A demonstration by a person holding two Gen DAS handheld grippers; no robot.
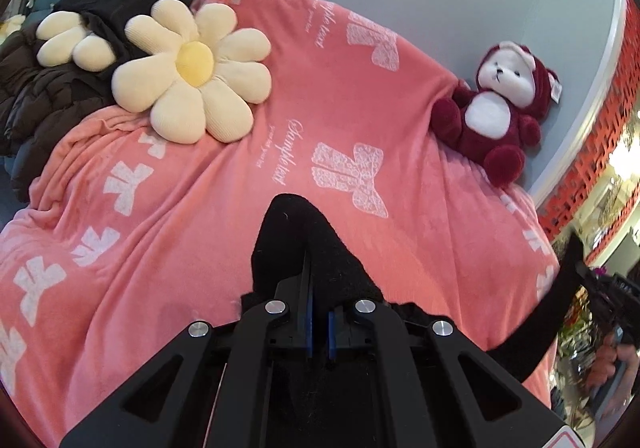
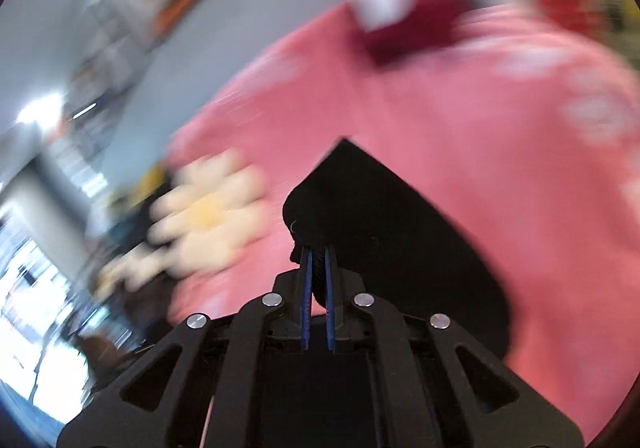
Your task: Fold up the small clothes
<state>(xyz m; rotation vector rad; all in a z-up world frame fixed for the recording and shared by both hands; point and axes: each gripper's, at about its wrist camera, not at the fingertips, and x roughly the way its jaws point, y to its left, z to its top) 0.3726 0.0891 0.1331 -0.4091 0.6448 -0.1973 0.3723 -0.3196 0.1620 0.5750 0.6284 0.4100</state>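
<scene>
Pinching one fuzzy black garment [image 1: 296, 240] at lower centre, my left gripper [image 1: 319, 312] and right gripper [image 2: 319, 268] both clamp narrow on it above plush pink blanket [image 1: 360, 96]; beyond, ribbed daisy cushion [image 1: 192, 72], maroon bear [image 1: 496, 108] upper right.

A pink bow-print blanket [image 1: 360, 96] covers the surface. On it lies a cream daisy-shaped cushion [image 1: 192, 72]; a second cream cushion [image 1: 72, 40] rests on dark clothing [image 1: 44, 96] beside it. A maroon plush bear [image 1: 496, 104] sits against the grey wall [image 1: 480, 0].
</scene>
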